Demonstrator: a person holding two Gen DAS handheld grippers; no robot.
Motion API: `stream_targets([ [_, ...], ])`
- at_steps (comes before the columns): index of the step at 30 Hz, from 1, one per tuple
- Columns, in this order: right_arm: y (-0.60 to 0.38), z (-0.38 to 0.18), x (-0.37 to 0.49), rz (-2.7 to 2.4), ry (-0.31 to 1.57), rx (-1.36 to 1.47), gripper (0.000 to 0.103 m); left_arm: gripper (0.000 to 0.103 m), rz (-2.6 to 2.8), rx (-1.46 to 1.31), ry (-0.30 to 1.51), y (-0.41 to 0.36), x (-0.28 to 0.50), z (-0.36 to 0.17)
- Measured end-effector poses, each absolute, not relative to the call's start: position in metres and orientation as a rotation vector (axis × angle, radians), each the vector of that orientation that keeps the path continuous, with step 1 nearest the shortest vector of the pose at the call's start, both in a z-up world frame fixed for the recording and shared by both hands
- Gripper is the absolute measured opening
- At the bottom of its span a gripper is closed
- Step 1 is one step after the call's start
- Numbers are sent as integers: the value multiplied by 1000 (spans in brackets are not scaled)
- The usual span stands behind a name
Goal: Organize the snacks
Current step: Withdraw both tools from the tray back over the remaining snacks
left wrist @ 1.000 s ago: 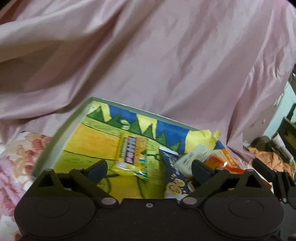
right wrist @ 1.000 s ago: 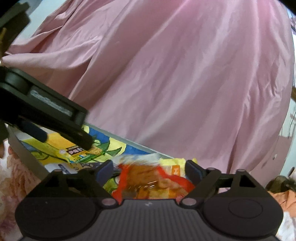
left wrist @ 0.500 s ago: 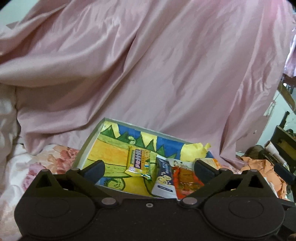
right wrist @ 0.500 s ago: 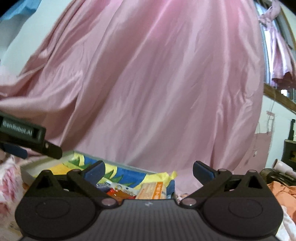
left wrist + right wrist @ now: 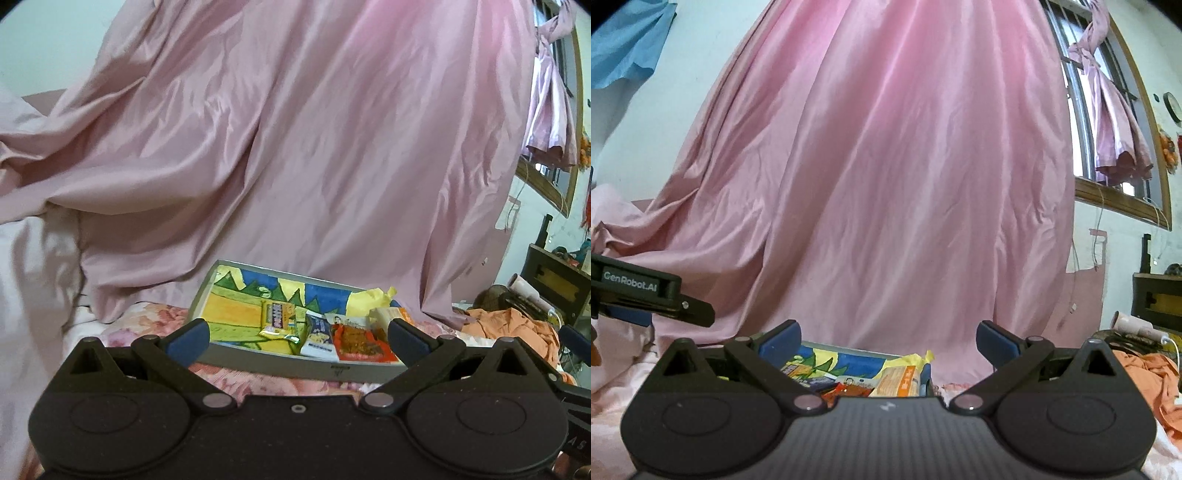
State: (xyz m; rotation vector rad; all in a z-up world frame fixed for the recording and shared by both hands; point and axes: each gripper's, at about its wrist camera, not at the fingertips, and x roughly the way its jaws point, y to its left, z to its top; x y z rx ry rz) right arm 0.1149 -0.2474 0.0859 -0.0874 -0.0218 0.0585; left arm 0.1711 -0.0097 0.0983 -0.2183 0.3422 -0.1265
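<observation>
Both the left gripper (image 5: 297,338) and the right gripper (image 5: 888,341) stand with their jaws spread wide and nothing between the pads. Just ahead of and below the left gripper, a shallow tray (image 5: 280,363) with a cartoon print rests on a floral bed cover (image 5: 147,319). In it, side by side, lie a yellow snack packet (image 5: 277,319), a blue-and-white packet (image 5: 319,334) and a red packet (image 5: 360,341), with a pink curtain (image 5: 295,147) hanging beyond.

Each claw (image 5: 297,338) is built of black plastic linkages tipped with blue pads (image 5: 188,338). Silver rivets are set at the pivots. White "GenRobot.AI" lettering is printed on the left claw (image 5: 646,291).
</observation>
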Motion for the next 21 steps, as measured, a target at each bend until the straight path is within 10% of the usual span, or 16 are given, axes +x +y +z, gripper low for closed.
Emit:
stream_targets([
  [21,-231,34,30,103,181,-121,103,102,-116,-175,431,21,80,46],
])
